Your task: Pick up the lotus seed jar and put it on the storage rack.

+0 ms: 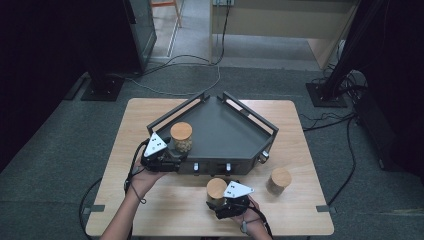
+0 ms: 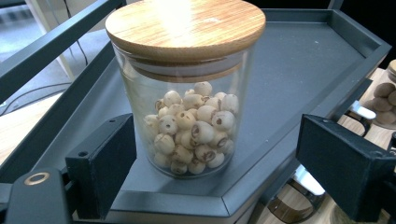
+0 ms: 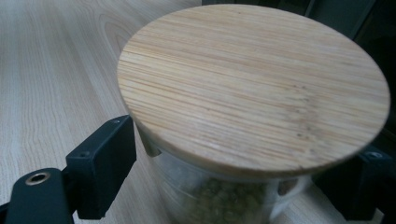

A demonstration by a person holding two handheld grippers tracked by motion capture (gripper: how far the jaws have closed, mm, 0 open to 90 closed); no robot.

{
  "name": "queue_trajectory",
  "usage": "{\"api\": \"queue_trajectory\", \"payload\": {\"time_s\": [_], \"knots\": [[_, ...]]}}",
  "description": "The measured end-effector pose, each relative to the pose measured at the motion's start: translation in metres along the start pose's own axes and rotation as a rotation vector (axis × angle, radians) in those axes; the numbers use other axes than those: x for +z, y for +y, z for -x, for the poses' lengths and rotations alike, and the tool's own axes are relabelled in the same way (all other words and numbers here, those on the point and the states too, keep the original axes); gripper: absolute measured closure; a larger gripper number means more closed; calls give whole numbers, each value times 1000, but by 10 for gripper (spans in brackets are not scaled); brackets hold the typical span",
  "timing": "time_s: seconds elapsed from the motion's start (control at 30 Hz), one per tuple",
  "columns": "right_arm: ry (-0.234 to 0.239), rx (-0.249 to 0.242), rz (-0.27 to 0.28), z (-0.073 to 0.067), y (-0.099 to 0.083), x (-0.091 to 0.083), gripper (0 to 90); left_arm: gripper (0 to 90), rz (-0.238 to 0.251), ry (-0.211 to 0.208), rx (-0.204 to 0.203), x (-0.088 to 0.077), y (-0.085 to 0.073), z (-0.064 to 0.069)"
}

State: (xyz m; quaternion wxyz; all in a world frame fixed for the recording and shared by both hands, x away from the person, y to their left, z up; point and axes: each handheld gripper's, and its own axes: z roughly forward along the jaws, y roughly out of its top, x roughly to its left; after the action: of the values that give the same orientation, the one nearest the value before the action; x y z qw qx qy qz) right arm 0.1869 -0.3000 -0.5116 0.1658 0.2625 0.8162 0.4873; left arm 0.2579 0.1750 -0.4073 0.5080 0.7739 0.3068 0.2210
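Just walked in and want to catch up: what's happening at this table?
A person works two grippers around lidded glass jars. The left gripper is open around a jar of pale seeds standing on the dark tray. The right gripper brackets a jar of green contents on the table. A third jar waits to the right.

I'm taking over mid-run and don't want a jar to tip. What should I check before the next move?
1. Jar of white seeds stands upright on the grey tray: ok.
2. Its bamboo lid is seated: ok.
3. Left gripper jaws are apart from the glass on both sides: ok.
4. Right gripper jaws straddle the second jar under its lid: ok.
5. Right jaws pressing the glass: cannot tell.
6. Third jar stands aside on the table: ok.
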Motion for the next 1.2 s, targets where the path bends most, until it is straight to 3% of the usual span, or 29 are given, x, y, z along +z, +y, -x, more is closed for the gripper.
{"api": "queue_trajectory", "payload": {"time_s": [0.17, 0.27, 0.83, 0.97, 1.2], "knots": [[-1, -1, 1, 0, 0, 0, 133, 123, 4, -1, 1, -3, -3, 1], [-1, 3, 2, 0, 0, 0, 133, 123, 14, 23, 18, -6, -5, 5], [-4, -2, -4, -1, 1, 0, 133, 123, 17, 7, 42, -12, -13, 8], [-1, -5, -10, -1, 2, 1, 133, 123, 17, 22, 51, -12, -17, 12], [-1, -1, -9, -1, 1, 0, 133, 123, 40, 18, 30, -16, -25, 13]]}}
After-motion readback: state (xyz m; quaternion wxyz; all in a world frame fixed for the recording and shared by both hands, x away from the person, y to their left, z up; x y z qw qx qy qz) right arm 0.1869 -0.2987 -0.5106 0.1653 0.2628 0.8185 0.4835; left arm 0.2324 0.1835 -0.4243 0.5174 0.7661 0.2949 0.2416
